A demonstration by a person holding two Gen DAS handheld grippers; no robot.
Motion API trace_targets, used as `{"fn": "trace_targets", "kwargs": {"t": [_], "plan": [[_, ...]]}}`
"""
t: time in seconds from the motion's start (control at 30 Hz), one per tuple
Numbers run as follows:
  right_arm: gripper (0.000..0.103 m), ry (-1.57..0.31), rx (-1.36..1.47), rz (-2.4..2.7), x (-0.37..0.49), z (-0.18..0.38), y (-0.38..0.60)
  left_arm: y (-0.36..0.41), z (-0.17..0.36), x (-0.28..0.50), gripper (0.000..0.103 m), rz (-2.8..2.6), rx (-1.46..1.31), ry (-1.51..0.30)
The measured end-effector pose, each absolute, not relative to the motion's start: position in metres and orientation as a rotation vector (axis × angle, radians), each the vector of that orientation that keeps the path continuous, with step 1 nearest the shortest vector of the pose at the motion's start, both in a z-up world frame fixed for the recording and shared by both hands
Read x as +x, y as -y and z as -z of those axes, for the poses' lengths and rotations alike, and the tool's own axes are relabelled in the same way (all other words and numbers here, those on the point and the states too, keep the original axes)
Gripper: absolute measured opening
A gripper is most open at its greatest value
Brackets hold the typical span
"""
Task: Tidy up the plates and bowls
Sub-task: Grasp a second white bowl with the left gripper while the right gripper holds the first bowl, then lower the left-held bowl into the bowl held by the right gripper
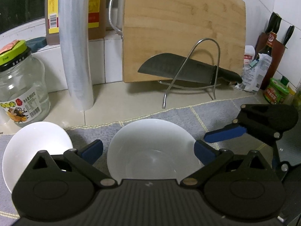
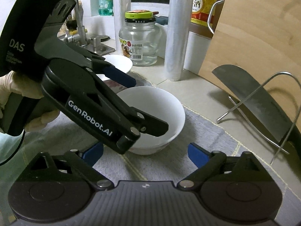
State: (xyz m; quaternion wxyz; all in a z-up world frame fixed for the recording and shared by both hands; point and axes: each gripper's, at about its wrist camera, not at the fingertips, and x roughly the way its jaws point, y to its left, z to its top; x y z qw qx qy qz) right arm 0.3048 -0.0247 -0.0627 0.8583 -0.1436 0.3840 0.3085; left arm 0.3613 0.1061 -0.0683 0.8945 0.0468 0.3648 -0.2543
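A white bowl (image 1: pixel 150 150) (image 2: pixel 161 105) stands upright on a grey mat (image 1: pixel 169 116) (image 2: pixel 169 162). My left gripper (image 1: pixel 148 152) (image 2: pixel 150 105) hangs over it, open, with one blue pad on each side of the bowl. The right pad is close to the rim and the left pad stands apart from it. A second white bowl (image 1: pixel 37 146) (image 2: pixel 120 62) sits to the left of the first. My right gripper (image 2: pixel 145 156) is open over bare mat, just short of the first bowl. One of its fingers (image 1: pixel 223 134) shows to the right of that bowl.
A gloved hand (image 2: pixel 11 88) holds the left gripper. Behind the mat stand a glass jar (image 1: pixel 20 86), a plastic-wrap roll (image 1: pixel 75 47), and a wooden cutting board (image 1: pixel 180 30) with a cleaver (image 1: pixel 175 69) in a wire rack (image 1: pixel 207 66). Bottles (image 1: pixel 263 60) crowd the right corner.
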Motion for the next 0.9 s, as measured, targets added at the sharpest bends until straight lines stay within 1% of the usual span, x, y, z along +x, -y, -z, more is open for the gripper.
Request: {"fn": "trace_targets", "kwargs": {"t": [0.1, 0.27, 0.33, 0.5, 0.63, 0.7, 0.77, 0.9], "plan": [[0.092, -0.812, -0.308, -0.654, 0.308, 0.065, 0.022, -0.106, 0.069, 0.364, 0.100, 0.528, 0.094, -0.759], [0.090, -0.810, -0.305, -0.664, 0.311, 0.067, 0.021, -0.106, 0.070, 0.368, 0.095, 0.541, 0.090, -0.766], [0.087, -0.811, -0.304, -0.666, 0.312, 0.067, 0.020, -0.106, 0.070, 0.368, 0.095, 0.545, 0.091, -0.768], [0.087, -0.802, -0.310, -0.672, 0.311, 0.067, 0.019, -0.105, 0.070, 0.371, 0.095, 0.578, 0.102, -0.780], [0.083, -0.791, -0.318, -0.670, 0.310, 0.065, 0.017, -0.106, 0.070, 0.372, 0.095, 0.584, 0.115, -0.795], [0.083, -0.789, -0.317, -0.670, 0.309, 0.065, 0.018, -0.107, 0.070, 0.371, 0.091, 0.585, 0.123, -0.797], [0.083, -0.787, -0.319, -0.670, 0.309, 0.065, 0.018, -0.108, 0.069, 0.371, 0.082, 0.593, 0.131, -0.800], [0.083, -0.786, -0.321, -0.668, 0.309, 0.066, 0.017, -0.110, 0.069, 0.372, 0.081, 0.605, 0.134, -0.809]]}}
